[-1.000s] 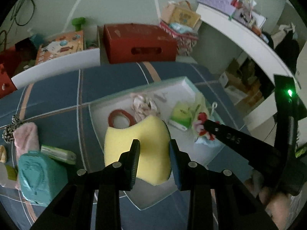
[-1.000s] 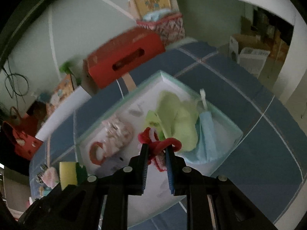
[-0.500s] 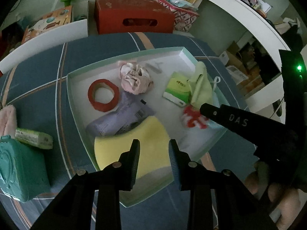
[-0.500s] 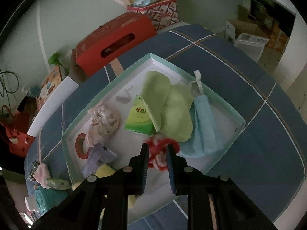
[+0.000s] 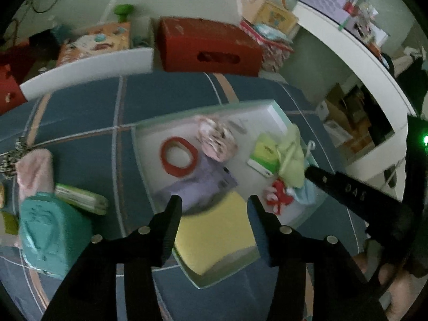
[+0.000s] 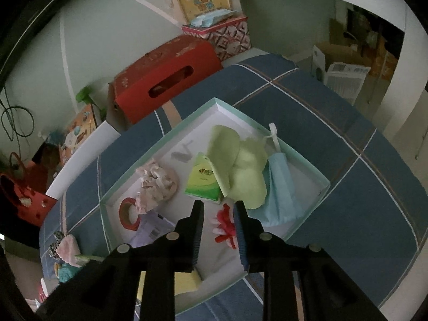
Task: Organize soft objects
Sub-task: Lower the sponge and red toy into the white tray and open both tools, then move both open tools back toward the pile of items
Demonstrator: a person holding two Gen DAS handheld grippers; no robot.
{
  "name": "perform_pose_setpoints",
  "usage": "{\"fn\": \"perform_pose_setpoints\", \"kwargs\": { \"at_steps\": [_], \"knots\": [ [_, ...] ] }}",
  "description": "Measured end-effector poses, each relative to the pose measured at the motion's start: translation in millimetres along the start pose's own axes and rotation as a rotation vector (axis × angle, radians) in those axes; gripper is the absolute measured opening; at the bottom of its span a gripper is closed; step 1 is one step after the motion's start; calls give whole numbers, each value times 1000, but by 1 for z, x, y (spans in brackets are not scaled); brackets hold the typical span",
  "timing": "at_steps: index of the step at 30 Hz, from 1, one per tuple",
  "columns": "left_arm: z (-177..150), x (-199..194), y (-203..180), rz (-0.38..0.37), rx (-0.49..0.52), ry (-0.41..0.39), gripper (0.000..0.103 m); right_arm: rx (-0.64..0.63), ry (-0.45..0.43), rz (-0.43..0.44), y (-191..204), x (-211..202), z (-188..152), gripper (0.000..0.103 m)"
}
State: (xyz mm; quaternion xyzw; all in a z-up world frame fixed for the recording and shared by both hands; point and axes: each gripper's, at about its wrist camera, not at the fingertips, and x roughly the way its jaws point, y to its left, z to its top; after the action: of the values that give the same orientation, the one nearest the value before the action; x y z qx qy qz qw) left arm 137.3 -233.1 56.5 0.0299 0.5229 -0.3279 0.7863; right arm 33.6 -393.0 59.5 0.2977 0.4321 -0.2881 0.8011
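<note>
A shallow pale-green tray point(image 5: 206, 281) point(image 6: 325, 187) lies on the blue checked cloth. In it lie a yellow sponge point(image 5: 214, 238) point(image 6: 184, 281), a red-and-white scrunchie point(image 5: 278, 195) point(image 6: 224, 224), a red ring point(image 5: 178, 156), a pink crumpled cloth point(image 6: 155, 184), a lilac packet point(image 5: 206, 187), a green tissue pack point(image 6: 203, 179), a lime cloth point(image 6: 240, 171) and a blue mask point(image 6: 281, 195). My left gripper point(image 5: 214, 211) is open above the sponge. My right gripper point(image 6: 218, 216) is open over the scrunchie, which lies loose in the tray.
Left of the tray on the cloth are a teal pouch point(image 5: 50, 235), a green tissue pack point(image 5: 80, 199) and a pink cloth point(image 5: 34, 171). A red cardboard box point(image 5: 208, 46) and a white board point(image 5: 88, 72) stand behind. A white curved shelf point(image 5: 355, 53) runs on the right.
My left gripper has opened and let the yellow sponge drop into the tray. My right gripper has opened and released the scrunchie into the tray. Both have drawn back slightly.
</note>
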Motion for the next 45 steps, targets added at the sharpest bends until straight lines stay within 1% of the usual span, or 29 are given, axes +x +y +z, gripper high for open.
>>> {"fn": "perform_pose_setpoints", "kwargs": {
  "at_steps": [3,4,5,6,7,8,10,13,18,21,25,26,27,28,29,30,35,41,45],
  "knots": [
    [4,-7,16,17,-53,-27,53,-15,6,-5,4,1,0,27],
    [5,-9,22,34,-73,-38,57,-19,11,-8,6,2,0,28],
    [6,-11,27,51,-85,-46,73,-25,18,-11,7,4,0,37],
    [7,-13,33,75,-101,-60,80,-31,25,-16,9,6,-1,49],
    [8,-15,38,95,-116,-75,86,-40,29,-22,12,7,-1,54],
    [8,-17,41,107,-126,-85,86,-47,30,-28,14,8,-2,60],
    [9,-20,51,126,-156,-100,87,-61,26,-39,20,8,-3,62],
    [8,-24,66,151,-208,-120,91,-90,28,-41,28,10,-5,68],
    [8,-27,83,176,-259,-131,91,-132,49,-72,38,17,-8,73],
    [8,-27,90,184,-278,-131,91,-137,50,-85,40,18,-9,81],
    [7,-29,95,190,-294,-134,91,-132,50,-93,39,20,-9,82],
    [6,-30,96,190,-297,-136,91,-132,51,-95,39,21,-9,86],
    [6,-31,97,191,-300,-137,91,-132,52,-97,39,21,-9,92],
    [6,-31,98,193,-303,-138,91,-132,53,-101,39,22,-9,95],
    [6,-32,99,196,-307,-139,91,-133,54,-103,40,23,-9,101],
    [6,-33,101,200,-311,-141,91,-133,55,-104,40,23,-9,102],
    [6,-38,109,233,-331,-159,91,-131,52,-86,41,23,-10,102],
    [3,-46,121,258,-355,-170,91,-156,48,-101,48,22,-12,102],
    [1,-57,131,267,-378,-197,91,-181,46,-106,56,22,-14,102]
  ]
}}
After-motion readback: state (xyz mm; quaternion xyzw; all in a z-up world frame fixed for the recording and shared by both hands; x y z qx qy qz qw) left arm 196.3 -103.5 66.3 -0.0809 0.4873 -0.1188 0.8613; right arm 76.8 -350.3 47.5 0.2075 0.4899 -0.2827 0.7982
